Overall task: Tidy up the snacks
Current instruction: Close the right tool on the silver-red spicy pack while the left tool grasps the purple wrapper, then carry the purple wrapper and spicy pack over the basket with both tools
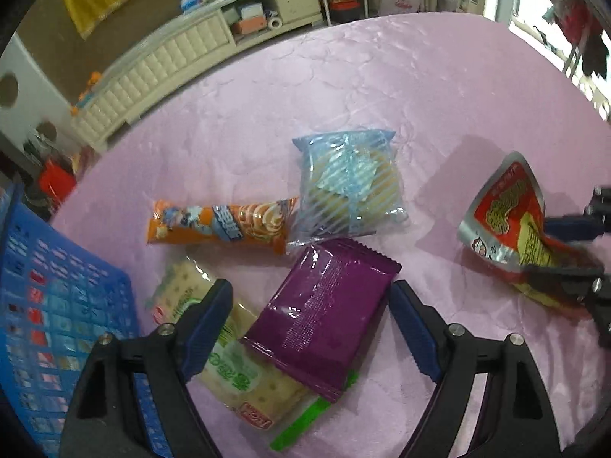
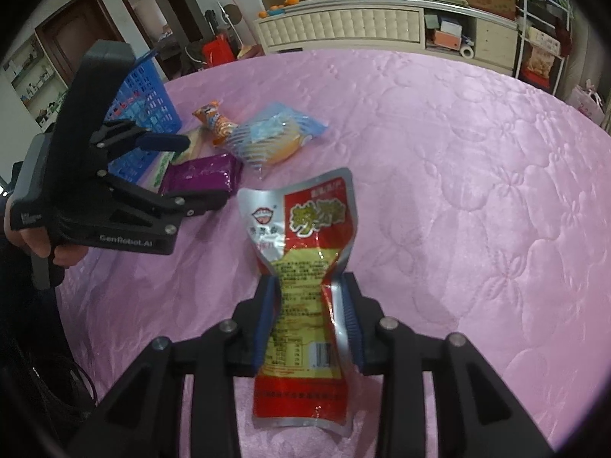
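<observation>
The right gripper [image 2: 310, 305] was clamped on a red and silver snack pouch [image 2: 305, 267], its blue-padded fingers [image 2: 265, 324] pinching the pouch at its waist so that the foil buckled inward between them. The pouch was held above the pink quilted tablecloth [image 2: 477, 191], its silver top edge flaring away from the camera and its barcode end hanging nearest the lens. In the left wrist view the same pouch [image 1: 508, 225] showed at the far right, caught between the right gripper's fingers [image 1: 565, 244].

The left gripper [image 1: 311, 313] hung wide open over a purple snack packet [image 1: 324, 316], one blue pad at each side of it; whether either pad touched the wrapper could not be told. The right wrist view showed that gripper [image 2: 194, 170] at the left, gripped by a hand [image 2: 49, 248], its two fingers well apart above the purple packet [image 2: 202, 175].

The purple packet lay partly on top of a clear pack of crackers with green print [image 1: 229, 362]. Just beyond them lay an orange tube-shaped snack [image 1: 221, 225], its right end touching a blue striped bag of biscuits [image 1: 349, 183], which sat farther out on the cloth. A blue plastic basket [image 1: 57, 305] stood at the left edge of the table, near the cracker pack, with some packets dimly visible through its lattice.

Beyond the table a cream cabinet [image 2: 343, 28] ran along the far wall.
</observation>
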The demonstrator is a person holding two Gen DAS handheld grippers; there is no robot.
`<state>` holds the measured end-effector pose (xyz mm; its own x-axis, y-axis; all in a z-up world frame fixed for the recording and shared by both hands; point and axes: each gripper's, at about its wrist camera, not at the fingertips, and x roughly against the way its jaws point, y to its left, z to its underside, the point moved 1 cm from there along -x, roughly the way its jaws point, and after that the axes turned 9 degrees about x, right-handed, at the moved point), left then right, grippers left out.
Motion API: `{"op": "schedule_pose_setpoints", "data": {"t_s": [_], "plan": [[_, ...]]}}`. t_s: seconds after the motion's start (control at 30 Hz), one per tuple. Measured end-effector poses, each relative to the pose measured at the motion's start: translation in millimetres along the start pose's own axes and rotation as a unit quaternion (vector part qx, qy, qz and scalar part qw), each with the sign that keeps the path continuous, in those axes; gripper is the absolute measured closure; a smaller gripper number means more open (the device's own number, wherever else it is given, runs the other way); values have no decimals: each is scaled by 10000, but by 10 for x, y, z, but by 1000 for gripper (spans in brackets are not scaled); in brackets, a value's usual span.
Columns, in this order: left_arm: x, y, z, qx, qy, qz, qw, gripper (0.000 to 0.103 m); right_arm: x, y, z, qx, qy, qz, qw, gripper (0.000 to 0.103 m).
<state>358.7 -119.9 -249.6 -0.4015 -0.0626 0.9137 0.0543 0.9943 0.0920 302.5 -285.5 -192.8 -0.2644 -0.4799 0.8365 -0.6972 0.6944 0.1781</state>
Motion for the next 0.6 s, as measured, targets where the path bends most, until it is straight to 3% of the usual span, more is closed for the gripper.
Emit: {"op": "schedule_pose_setpoints", "data": {"t_s": [0.07,0.1,0.3,0.37,0.57,0.6], "plan": [[1,49,-21,134,42,62,9999,44,3,41,37,-4,-110,111,9999,63],[-2,94,-9,123,87,64,9999,45,11,48,54,-44,-160,159,9997,63],[39,-8,135,155,226,225,9994,49,35,132,113,-277,-270,17,9993,70],[102,-35,196,181,146,214,9995,49,60,220,143,-187,-254,246,9992,70],[580,-38,345,263,-266,358,9987,49,253,354,161,-466,-200,274,9983,74],[688,-18,398,284,-333,390,9983,49,307,383,164,-475,-215,304,9982,82]]}}
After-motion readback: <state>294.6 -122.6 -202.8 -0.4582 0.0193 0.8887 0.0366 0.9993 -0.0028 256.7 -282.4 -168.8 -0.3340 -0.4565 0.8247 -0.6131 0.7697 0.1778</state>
